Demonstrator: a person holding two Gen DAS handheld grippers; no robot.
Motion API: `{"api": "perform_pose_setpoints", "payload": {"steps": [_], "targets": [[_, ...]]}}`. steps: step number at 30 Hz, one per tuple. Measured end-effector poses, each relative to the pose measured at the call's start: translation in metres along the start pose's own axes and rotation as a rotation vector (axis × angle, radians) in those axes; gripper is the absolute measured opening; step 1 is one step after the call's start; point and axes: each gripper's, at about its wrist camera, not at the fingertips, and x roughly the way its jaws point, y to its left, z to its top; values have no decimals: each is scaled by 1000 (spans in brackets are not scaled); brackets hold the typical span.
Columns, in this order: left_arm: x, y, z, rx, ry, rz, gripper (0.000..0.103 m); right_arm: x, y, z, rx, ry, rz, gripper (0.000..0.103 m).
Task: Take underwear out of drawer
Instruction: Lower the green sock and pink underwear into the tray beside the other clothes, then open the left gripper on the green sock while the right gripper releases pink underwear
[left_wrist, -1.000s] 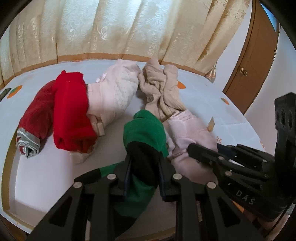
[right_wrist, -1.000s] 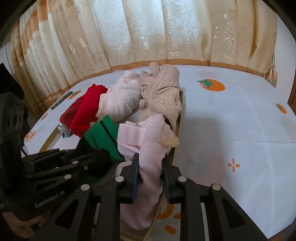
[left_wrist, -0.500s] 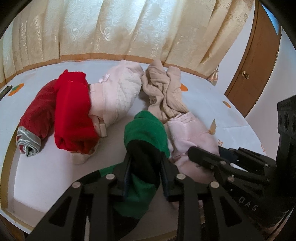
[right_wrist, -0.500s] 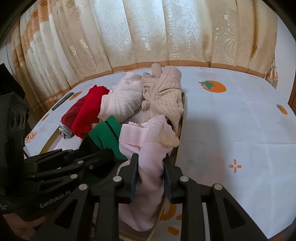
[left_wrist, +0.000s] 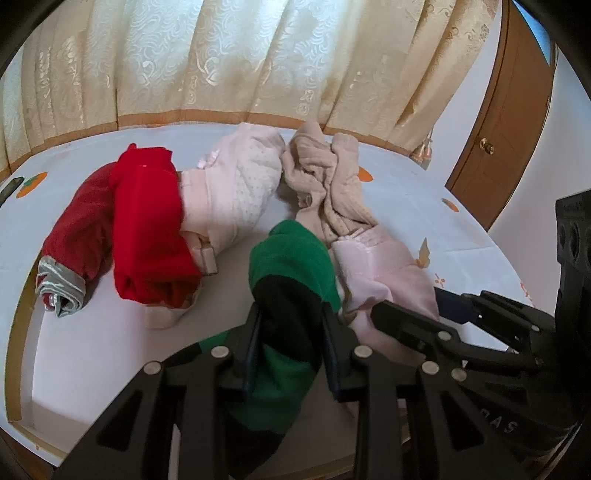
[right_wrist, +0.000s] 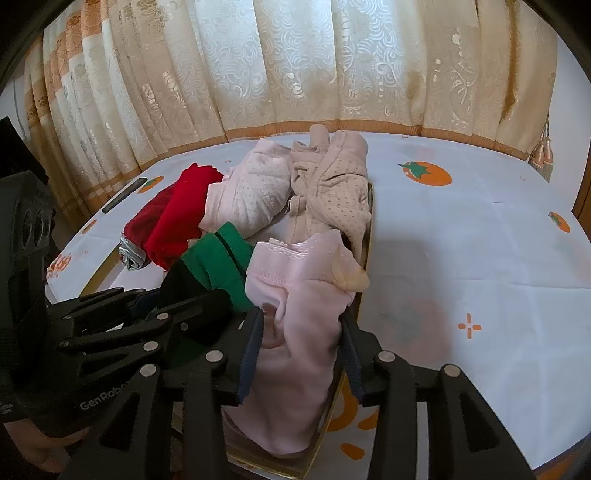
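Both handheld grippers point down into a shallow drawer (right_wrist: 365, 236) of rolled underwear set on a cloth printed with orange fruit. On the left, the left gripper (left_wrist: 291, 325) has the green-and-black pair (left_wrist: 291, 266) between its pads, which press against the roll's dark middle band while the green end stands up beyond the fingertips. Beside it, the right gripper (right_wrist: 301, 332) is parting its jaws around the pale pink pair (right_wrist: 295, 295); the fabric still fills the gap between them, and the right wrist view does not make clear whether the pads still press on it. That pink roll stands at the drawer's right edge, its lace-trimmed waistband uppermost. Further back in the drawer lie a bright red roll (left_wrist: 147, 221) and a darker red roll with a silver band (left_wrist: 74, 236), touching side by side, then a dotted pale pink bundle (left_wrist: 240, 184) leaning on the red one, and a crumpled beige dotted piece (left_wrist: 328, 188) at the far right corner. Cream patterned curtains (left_wrist: 258, 59) hang behind, and a brown wooden door (left_wrist: 509, 125) shows at right.
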Motion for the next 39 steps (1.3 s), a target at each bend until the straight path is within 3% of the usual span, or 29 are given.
{"api": "perform_pose_setpoints", "payload": {"steps": [8, 11, 14, 19, 25, 32, 39], "targets": [[-6, 1, -1, -5, -19, 1, 46, -6, -1, -2, 13, -26, 3, 47], [-10, 4, -1, -15, -34, 22, 63, -14, -2, -3, 13, -53, -29, 56], [-12, 7, -2, -12, -43, 25, 71, -21, -6, -5, 30, -70, -25, 64], [-19, 0, -3, 33, -71, 40, 73, -29, -3, -8, 26, -88, -29, 64], [-34, 1, -6, 42, -126, 62, 94, -46, -1, -17, 38, -121, -25, 66], [-61, -7, -10, 93, -211, 75, 100, -62, 10, -34, 1, -125, 0, 67], [-75, -12, -20, 105, -219, 43, 103, -79, 23, -52, -28, -134, 30, 68]]}}
